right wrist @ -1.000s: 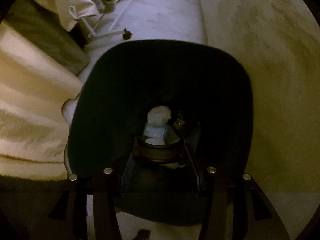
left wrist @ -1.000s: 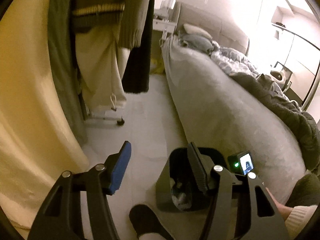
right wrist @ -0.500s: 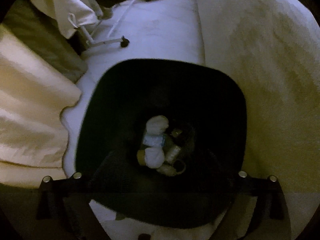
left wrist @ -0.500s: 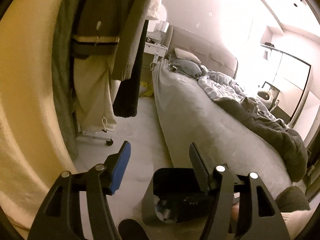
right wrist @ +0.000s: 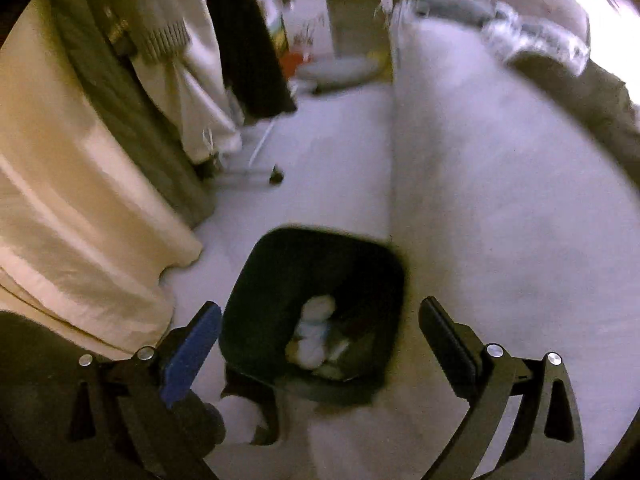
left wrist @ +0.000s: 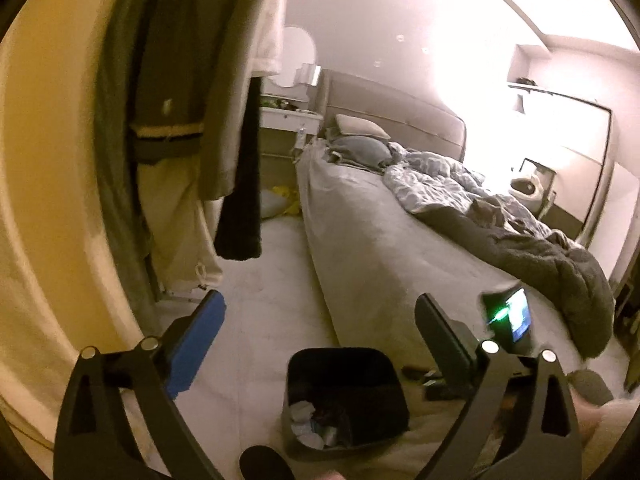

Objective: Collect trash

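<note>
A black trash bin (left wrist: 360,392) stands on the pale floor beside the bed, with crumpled white and bluish trash (left wrist: 304,416) at its bottom. My left gripper (left wrist: 320,314) hovers above and behind it, its jaws opening wide with nothing between them. In the right wrist view the bin (right wrist: 280,276) lies below my right gripper (right wrist: 320,310), and the trash (right wrist: 314,332) shows inside it. The right jaws are also opening, well above the rim, and they hold nothing.
A grey bed (left wrist: 400,240) with rumpled covers runs along the right. Hanging clothes (left wrist: 168,120) on a wheeled rack (right wrist: 276,178) and a cream curtain (left wrist: 40,200) line the left. A dark-socked foot (left wrist: 264,460) is near the bin. A small lit screen (left wrist: 516,316) glows at right.
My right gripper let go of a round piece of trash inside the bin, spread its jaws and rose clear. The left gripper lifted, tilted up and opened wider.
</note>
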